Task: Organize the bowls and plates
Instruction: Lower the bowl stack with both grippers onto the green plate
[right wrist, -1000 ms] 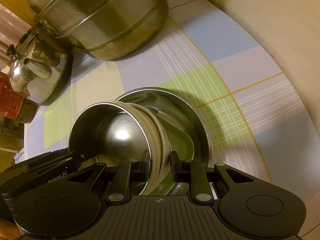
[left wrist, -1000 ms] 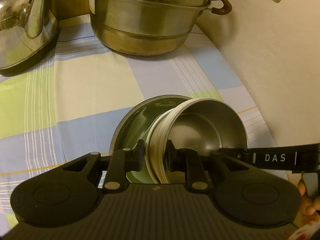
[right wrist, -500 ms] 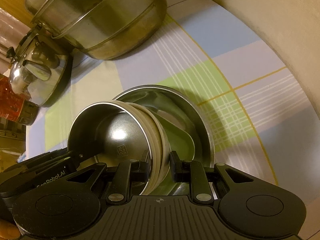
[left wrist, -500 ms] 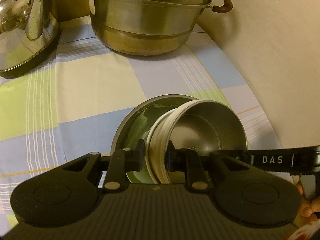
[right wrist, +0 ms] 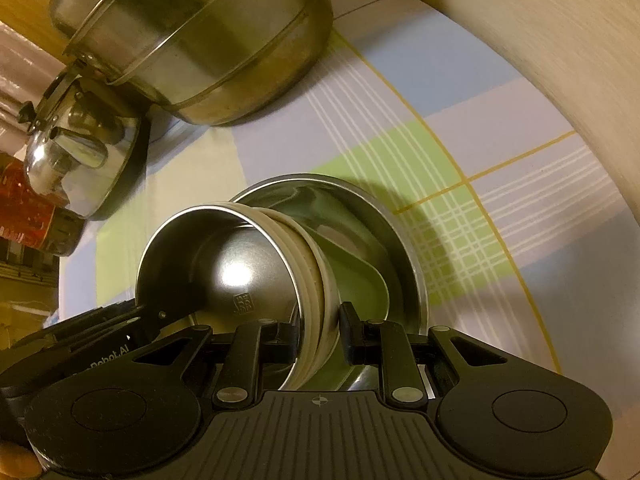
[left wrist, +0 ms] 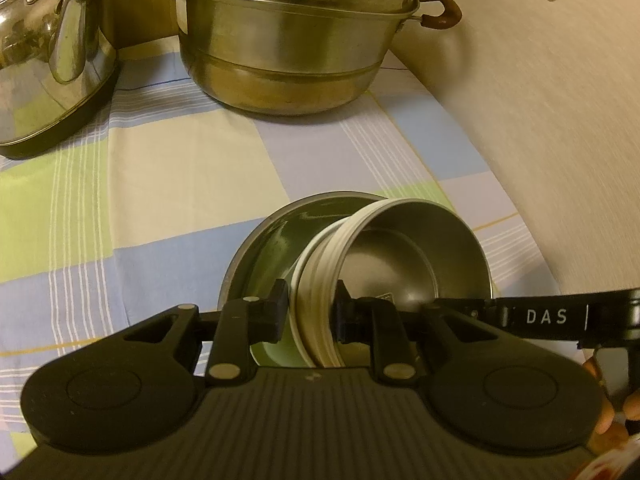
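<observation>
Over the metal plate (left wrist: pixel 264 256), both claws (left wrist: pixel 310 314) (right wrist: pixel 320 330) pinch the tilted bowl's (left wrist: pixel 404 256) rim.

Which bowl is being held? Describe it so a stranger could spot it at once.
Start at the big steel pot at the back of the checked tablecloth, then come toward the camera to the wide metal dish. Over it sits the bowl, tipped on edge, both grippers clamped on its rim. Only it has cream ridged bands around its outside.
</observation>
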`<state>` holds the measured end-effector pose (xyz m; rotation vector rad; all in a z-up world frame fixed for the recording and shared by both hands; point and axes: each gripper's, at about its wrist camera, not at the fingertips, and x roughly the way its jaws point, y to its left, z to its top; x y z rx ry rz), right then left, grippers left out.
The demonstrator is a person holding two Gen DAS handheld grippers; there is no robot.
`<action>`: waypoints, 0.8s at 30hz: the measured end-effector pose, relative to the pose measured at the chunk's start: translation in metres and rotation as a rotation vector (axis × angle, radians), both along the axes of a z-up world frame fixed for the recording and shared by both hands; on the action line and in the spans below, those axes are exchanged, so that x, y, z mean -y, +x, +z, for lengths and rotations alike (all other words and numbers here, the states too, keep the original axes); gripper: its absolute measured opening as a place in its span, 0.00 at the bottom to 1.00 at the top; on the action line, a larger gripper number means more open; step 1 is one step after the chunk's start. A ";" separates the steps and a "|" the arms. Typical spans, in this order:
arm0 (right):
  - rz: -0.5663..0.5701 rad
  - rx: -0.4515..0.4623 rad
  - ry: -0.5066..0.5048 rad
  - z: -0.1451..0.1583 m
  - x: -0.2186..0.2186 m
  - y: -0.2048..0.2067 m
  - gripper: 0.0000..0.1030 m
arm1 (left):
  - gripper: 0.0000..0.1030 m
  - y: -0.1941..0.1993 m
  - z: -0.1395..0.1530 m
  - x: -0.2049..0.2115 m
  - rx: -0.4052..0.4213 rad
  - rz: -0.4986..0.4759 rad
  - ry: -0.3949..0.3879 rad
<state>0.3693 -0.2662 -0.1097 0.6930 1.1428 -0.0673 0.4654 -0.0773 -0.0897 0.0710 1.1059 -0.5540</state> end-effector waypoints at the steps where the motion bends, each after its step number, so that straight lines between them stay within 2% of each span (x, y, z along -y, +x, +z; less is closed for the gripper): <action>1: -0.001 0.003 0.002 0.000 0.000 -0.001 0.20 | 0.19 0.000 0.000 0.000 -0.002 0.001 -0.002; 15: -0.012 0.090 -0.037 0.017 0.003 -0.018 0.21 | 0.20 -0.005 0.003 -0.003 -0.006 0.001 -0.016; 24: -0.037 0.141 -0.026 0.015 -0.007 -0.035 0.21 | 0.20 -0.017 0.014 -0.015 0.005 0.008 -0.046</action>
